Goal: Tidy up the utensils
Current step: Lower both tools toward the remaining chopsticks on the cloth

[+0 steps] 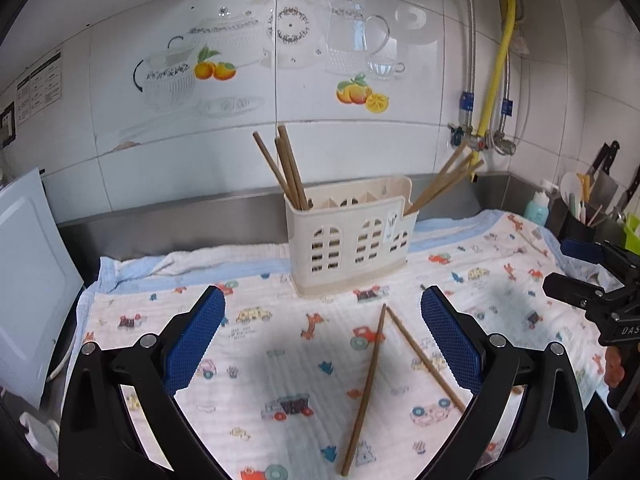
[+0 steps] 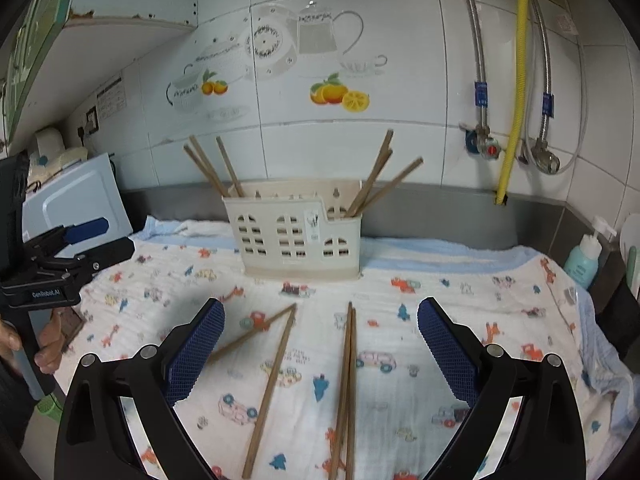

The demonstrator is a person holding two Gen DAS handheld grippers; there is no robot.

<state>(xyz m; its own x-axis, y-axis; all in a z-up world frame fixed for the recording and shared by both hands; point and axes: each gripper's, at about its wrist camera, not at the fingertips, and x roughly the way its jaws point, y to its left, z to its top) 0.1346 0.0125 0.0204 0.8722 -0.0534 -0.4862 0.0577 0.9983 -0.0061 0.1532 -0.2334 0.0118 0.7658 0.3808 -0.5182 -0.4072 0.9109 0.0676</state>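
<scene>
Both grippers, left (image 1: 322, 334) & right (image 2: 320, 336), fingers spread, hover over loose chopsticks (image 2: 347, 380); thin sticks on soft cloth (image 2: 440, 320) may slip or snag.

Matt brown wooden chopsticks (image 2: 347, 392) lie on a soft, crinkled cotton cloth (image 2: 460, 320) printed with cartoon cars, spread across the tabletop. Near the tabletop's back edge stands a cream plastic utensil holder (image 2: 298, 236), smooth and faintly satiny, its walls pierced with arched cut-outs; more wooden chopsticks (image 1: 286, 168) lean from its end compartments. Behind it, a brushed stainless-steel upstand (image 2: 440, 216) meets glossy white ceramic wall tiles (image 2: 340, 140) carrying shiny printed decals. The left tongs (image 1: 322, 344) and right tongs (image 2: 320, 352) are matt black plastic with bright metal pivot screws, their pads (image 2: 196, 352) faced in rough blue cross-hatched rubber.
</scene>
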